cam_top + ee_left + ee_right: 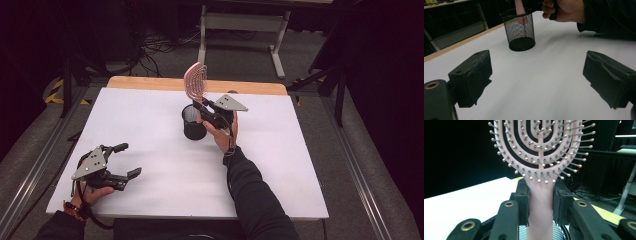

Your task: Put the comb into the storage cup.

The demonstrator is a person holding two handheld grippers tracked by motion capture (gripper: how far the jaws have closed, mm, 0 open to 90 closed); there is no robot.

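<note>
1. We see the right gripper (541,202) with its jaws clenched on the neck of a pink vented hairbrush (537,152), bristled head up.
2. The brush handle dips into a black mesh pen cup (193,121) standing mid-table.
3. The left gripper (123,161) rests low near the front left of the white table (280,170), jaws released, well apart from the cup.

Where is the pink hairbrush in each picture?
High view: pink hairbrush top centre, above the black mesh cup.
Left gripper view: its handle pokes into the cup, top centre.
Right gripper view: centre, clamped by the jaws.
Shared landmark: the mesh cup.
</note>
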